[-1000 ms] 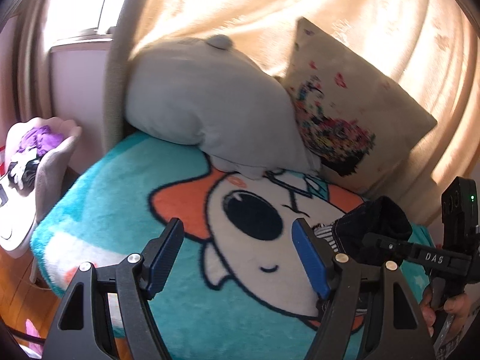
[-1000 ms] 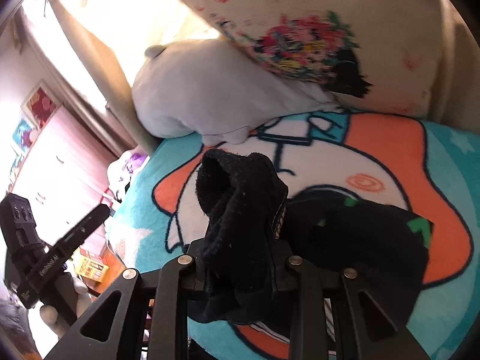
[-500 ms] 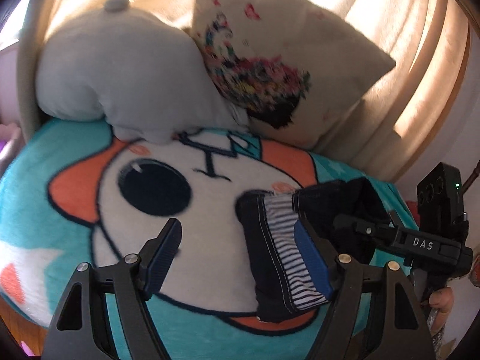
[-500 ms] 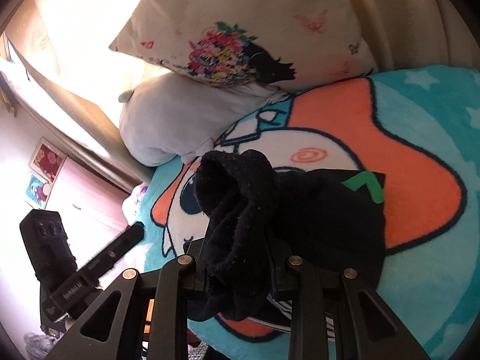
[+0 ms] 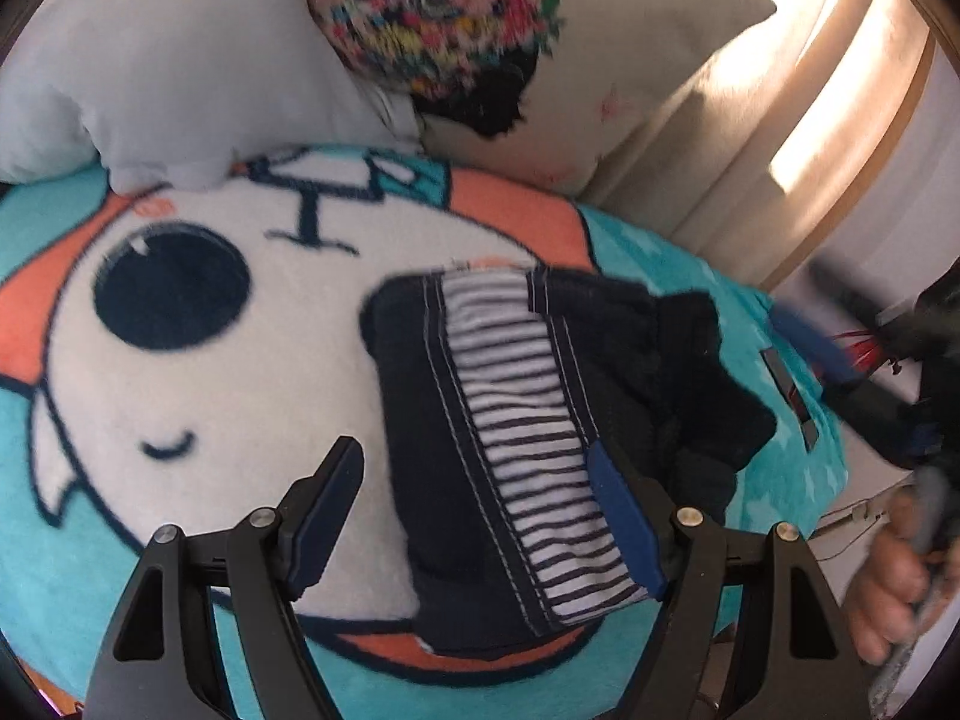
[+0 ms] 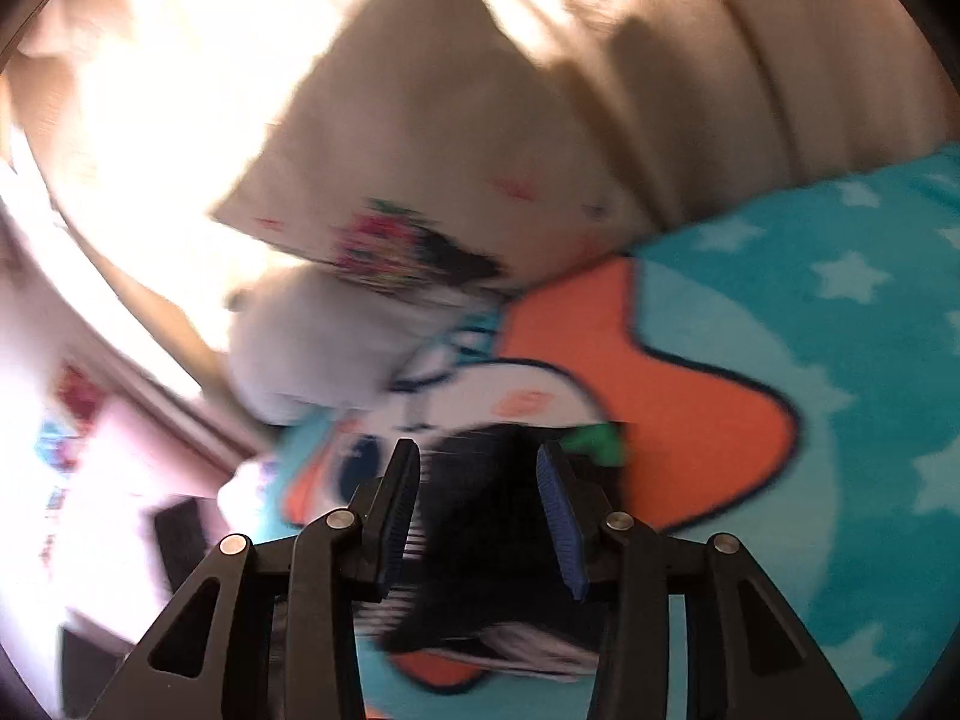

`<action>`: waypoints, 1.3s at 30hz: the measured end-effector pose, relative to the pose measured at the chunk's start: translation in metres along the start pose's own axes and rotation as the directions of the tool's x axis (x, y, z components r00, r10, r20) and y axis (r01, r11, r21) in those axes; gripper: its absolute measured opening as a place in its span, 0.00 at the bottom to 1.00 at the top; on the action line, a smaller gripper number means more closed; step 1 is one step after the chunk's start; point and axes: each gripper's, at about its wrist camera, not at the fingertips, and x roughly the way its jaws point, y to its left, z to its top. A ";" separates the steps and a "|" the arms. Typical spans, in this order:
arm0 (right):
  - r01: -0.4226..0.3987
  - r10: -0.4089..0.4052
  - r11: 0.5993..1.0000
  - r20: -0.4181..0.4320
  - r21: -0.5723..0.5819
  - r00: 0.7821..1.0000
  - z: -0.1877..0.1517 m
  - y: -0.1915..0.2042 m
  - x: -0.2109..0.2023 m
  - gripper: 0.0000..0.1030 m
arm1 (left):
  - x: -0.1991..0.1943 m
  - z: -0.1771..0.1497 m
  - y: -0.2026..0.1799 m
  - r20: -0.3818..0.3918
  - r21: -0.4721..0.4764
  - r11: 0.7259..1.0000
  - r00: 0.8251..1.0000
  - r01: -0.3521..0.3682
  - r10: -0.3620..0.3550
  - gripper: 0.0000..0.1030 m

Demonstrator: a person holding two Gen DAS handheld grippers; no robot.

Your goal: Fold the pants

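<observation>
Fleece, teal with a white and orange cartoon face, covers the bed (image 5: 180, 360), and the dark pants (image 5: 474, 480) lie on it in a folded bundle, striped lining up, right of the printed eye. At the far side a grey pillow (image 5: 168, 60) and a floral pillow (image 5: 480, 48) lean against the curtain.

Low in its own view, the left gripper (image 5: 474, 510) stands wide open and holds nothing; its right pad sits over the striped band, though I cannot tell whether it touches the cloth. At the right edge of that view a hand (image 5: 894, 588) grips the other tool's handle.

In the blurred right wrist view, the right gripper (image 6: 477, 510) has just been opening, and its jaws stand partly apart. The dark cloth shows between and beyond the pads, but neither pad visibly presses on it, so I judge it released.

The step in hand looks like letting go after a fold is laid down. Next, the bundle likely needs squaring, which calls for a light press on the loose right-hand edge without dragging the fleece.
</observation>
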 end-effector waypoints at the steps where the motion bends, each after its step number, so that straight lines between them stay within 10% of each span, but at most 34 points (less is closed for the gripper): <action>1: -0.069 0.069 0.998 -0.008 0.004 0.998 0.000 0.006 0.001 0.44 | 0.002 -0.001 -0.001 -0.004 0.002 1.000 1.000 0.003 -0.003 0.74; 5: -0.211 0.216 0.975 -0.081 0.067 0.973 -0.007 0.011 0.024 0.45 | -0.004 -0.006 -0.004 0.005 0.024 1.000 1.000 -0.002 0.002 0.74; 11: 0.026 -0.009 0.989 -0.116 0.143 0.993 -0.024 -0.029 0.046 0.45 | -0.026 -0.001 0.003 0.069 0.032 0.998 0.996 -0.055 0.053 0.74; 28: 0.153 -0.153 0.988 0.015 -0.028 0.988 -0.039 -0.006 0.018 0.51 | -0.028 -0.009 -0.016 0.138 0.126 0.959 0.962 -0.254 0.237 0.74; 39: 0.237 -0.237 0.972 -0.021 -0.006 0.971 -0.045 -0.018 0.022 0.59 | -0.027 -0.011 -0.008 0.115 0.105 0.961 0.963 -0.257 0.245 0.74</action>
